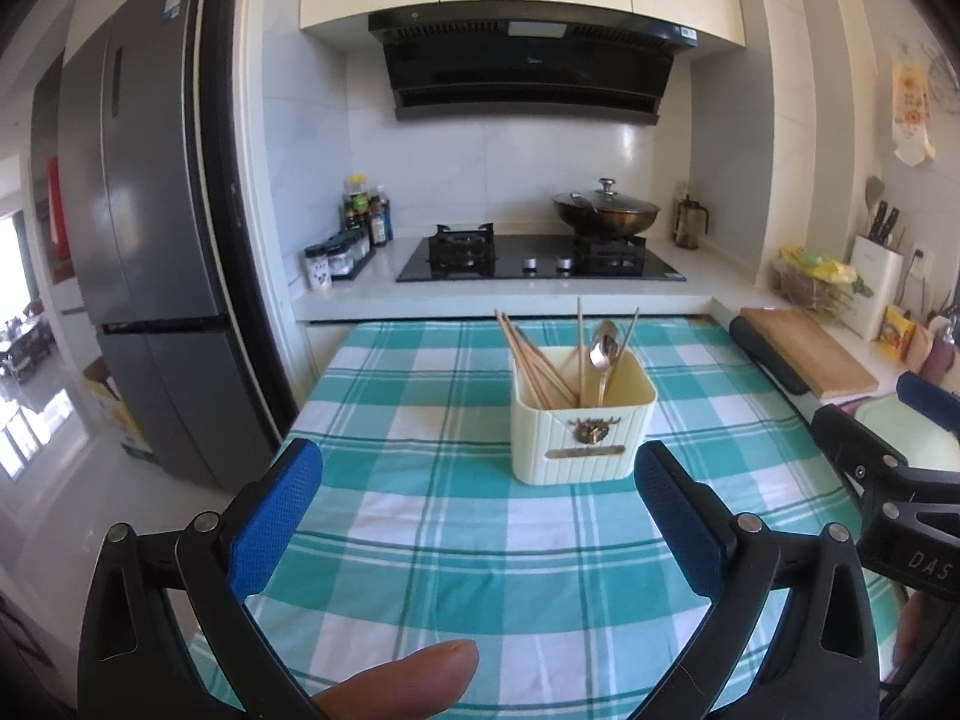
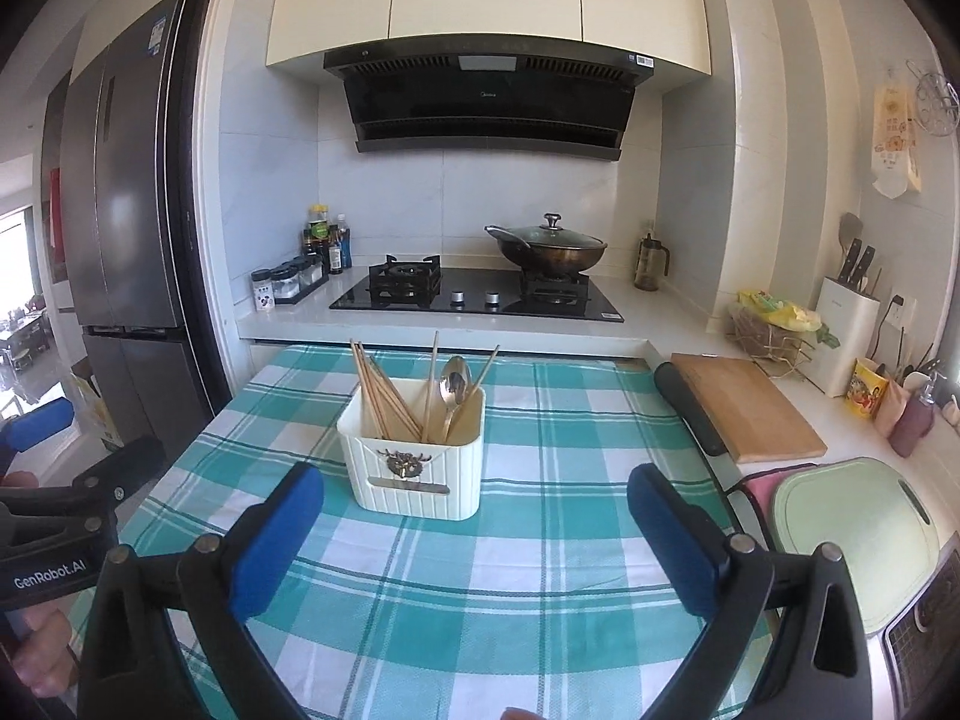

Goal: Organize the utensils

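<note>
Both your left gripper (image 1: pixel 474 519) and right gripper (image 2: pixel 474 540) stand spread and empty; the cream holder (image 1: pixel 582 420) sits at twelve o'clock on the checked cloth (image 1: pixel 420 570), chopsticks (image 1: pixel 531 360) and spoon (image 1: pixel 602 351) inside: light, stiff, slippery, so pinch them mid-shaft

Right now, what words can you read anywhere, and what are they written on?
"GenRobot.AI": left tongs' body.
"DAS", cut off: right tongs' body.
Too small or blurred: fridge sticker, range hood labels, hanging wall bag, utensil holder's plaque.
</note>
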Demonstrator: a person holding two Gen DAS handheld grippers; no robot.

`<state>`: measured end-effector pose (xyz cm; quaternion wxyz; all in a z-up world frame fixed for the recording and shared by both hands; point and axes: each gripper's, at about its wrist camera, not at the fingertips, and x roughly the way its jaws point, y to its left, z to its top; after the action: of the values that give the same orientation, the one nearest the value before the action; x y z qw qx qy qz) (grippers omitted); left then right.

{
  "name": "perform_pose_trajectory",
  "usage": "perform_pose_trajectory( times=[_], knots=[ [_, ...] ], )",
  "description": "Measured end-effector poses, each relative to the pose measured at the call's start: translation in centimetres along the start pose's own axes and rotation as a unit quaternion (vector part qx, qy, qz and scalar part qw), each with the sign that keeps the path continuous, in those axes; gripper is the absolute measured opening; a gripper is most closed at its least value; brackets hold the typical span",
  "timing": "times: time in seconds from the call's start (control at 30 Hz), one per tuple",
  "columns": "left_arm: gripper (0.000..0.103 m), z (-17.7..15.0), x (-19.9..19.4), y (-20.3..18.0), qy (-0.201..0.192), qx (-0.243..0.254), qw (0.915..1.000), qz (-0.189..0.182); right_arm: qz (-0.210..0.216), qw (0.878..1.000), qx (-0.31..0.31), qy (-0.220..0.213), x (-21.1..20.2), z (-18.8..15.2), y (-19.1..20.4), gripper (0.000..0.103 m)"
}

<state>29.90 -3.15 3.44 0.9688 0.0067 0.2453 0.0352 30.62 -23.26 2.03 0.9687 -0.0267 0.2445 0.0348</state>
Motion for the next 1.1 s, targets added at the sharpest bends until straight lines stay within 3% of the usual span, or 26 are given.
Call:
perform_pose_trajectory(
  times=[0.2,1.1],
  knots=[
    [0.103,0.1,-0.6,0.1,0.005,-0.003,0.9998,0.017,0.004,1.0,-0.013,-0.002,-1.1,-0.1,1.2,0.103],
    [0.103,0.1,-0.6,-0.2,0.016,-0.006,0.9998,0.011,0.006,1.0,-0.004,0.003,-2.0,-0.2,1.0,0.103]
  ],
)
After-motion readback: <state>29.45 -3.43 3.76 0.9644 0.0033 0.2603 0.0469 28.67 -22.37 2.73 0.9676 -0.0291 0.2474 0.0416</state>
